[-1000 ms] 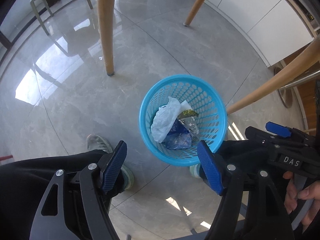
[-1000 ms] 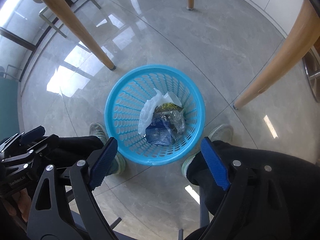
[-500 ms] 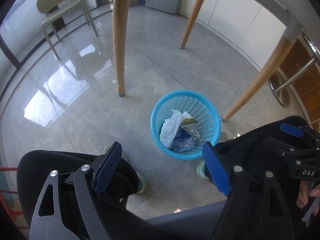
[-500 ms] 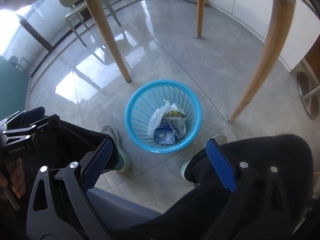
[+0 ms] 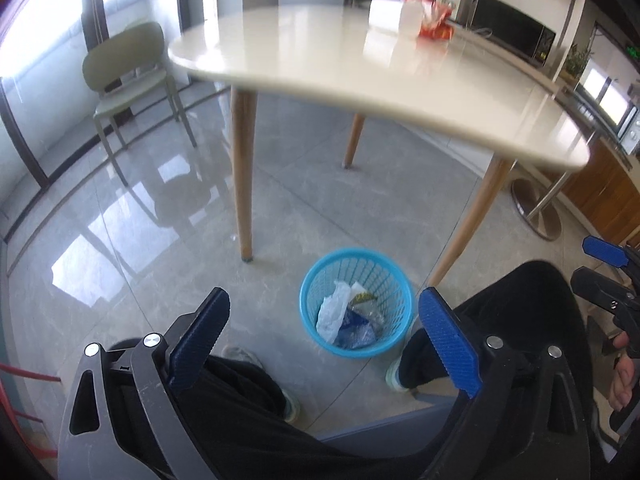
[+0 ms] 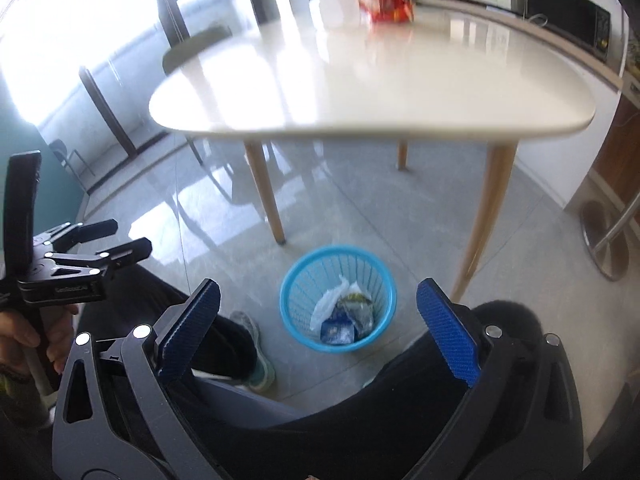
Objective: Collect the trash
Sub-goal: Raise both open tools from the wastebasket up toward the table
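The blue basket (image 5: 356, 302) stands on the floor just in front of the bench (image 5: 400, 92), open from above; nothing hangs over its mouth. Two wooden legs flank it: one leg (image 5: 244, 176) to its left, another leg (image 5: 466, 230) close on its right. The person's dark knees (image 6: 420, 400) and shoes border its near side. On the bench, the near and middle surface is bare; a red packet (image 6: 384, 2) and a white thing beside it sit at the far edge. A green chair (image 5: 128, 76) stands well apart, left.
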`<control>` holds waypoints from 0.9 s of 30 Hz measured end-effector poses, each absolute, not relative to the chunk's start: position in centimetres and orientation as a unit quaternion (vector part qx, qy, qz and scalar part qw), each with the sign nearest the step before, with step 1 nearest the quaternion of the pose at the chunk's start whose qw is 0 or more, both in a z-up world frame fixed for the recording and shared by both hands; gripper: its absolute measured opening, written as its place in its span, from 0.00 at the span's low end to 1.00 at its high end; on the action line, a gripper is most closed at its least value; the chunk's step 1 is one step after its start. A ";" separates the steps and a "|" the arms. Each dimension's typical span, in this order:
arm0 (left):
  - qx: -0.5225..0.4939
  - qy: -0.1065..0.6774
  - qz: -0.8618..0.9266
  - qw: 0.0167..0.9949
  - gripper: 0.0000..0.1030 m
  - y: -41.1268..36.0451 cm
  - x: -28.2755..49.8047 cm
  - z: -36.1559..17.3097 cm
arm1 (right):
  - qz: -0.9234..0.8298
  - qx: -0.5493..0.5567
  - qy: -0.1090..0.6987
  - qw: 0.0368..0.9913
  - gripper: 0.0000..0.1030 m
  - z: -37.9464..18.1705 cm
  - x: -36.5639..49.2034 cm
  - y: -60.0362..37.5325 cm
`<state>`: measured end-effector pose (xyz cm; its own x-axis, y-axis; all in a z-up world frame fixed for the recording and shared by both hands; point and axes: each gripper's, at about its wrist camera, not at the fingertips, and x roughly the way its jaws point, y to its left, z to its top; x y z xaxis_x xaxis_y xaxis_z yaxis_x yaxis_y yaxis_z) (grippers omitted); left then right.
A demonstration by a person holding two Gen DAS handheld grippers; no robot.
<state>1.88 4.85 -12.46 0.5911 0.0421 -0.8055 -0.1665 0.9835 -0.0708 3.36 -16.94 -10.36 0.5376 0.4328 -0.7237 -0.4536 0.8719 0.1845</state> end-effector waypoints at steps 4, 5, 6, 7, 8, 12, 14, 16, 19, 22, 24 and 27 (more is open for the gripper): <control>-0.062 0.411 0.057 0.908 0.91 4.3 1.9 -9.7 | 0.250 -0.013 0.362 0.898 0.91 -6.4 3.0 -17.3; -0.061 0.403 0.057 0.911 0.91 4.1 1.9 -9.1 | 0.248 -0.014 0.351 0.903 0.91 -5.6 3.1 -17.3; -0.059 0.394 0.056 0.915 0.91 4.1 2.0 -8.4 | 0.245 -0.015 0.340 0.908 0.91 -4.7 3.1 -17.4; -0.057 0.387 0.057 0.919 0.91 4.0 2.1 -7.8 | 0.244 -0.016 0.331 0.911 0.91 -3.9 3.2 -17.5; -0.054 0.380 0.057 0.922 0.91 3.9 2.1 -7.1 | 0.244 -0.015 0.322 0.914 0.91 -3.0 3.2 -17.6; -0.049 0.354 0.052 0.932 0.91 3.6 2.6 -5.2 | 0.243 -0.014 0.294 0.924 0.91 -0.7 3.8 -17.8; -0.043 0.345 0.052 0.936 0.91 3.1 2.8 -4.3 | 0.240 -0.011 0.283 0.928 0.91 0.2 4.1 -18.0; -0.034 0.335 0.053 0.940 0.91 2.7 3.3 -3.6 | 0.239 -0.007 0.276 0.931 0.91 1.0 4.5 -18.1; -0.028 0.322 0.050 0.945 0.91 2.3 3.9 -2.6 | 0.239 0.002 0.267 0.934 0.91 1.8 5.2 -18.4; -0.026 0.314 0.051 0.948 0.91 2.0 5.1 -2.0 | 0.237 0.005 0.258 0.937 0.91 2.7 5.9 -18.7; -0.030 0.312 0.049 0.948 0.91 1.9 6.1 -1.9 | 0.233 0.006 0.254 0.939 0.91 3.1 6.9 -18.9; -0.033 0.314 0.047 0.948 0.91 1.9 7.8 -2.0 | 0.227 0.005 0.253 0.941 0.91 3.2 8.5 -19.0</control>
<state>7.82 1.88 -2.00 0.7982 0.0682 -0.5985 -0.1102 0.9933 -0.0339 8.51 -19.00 3.19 0.7697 0.4287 -0.4731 -0.4241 0.8972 0.1232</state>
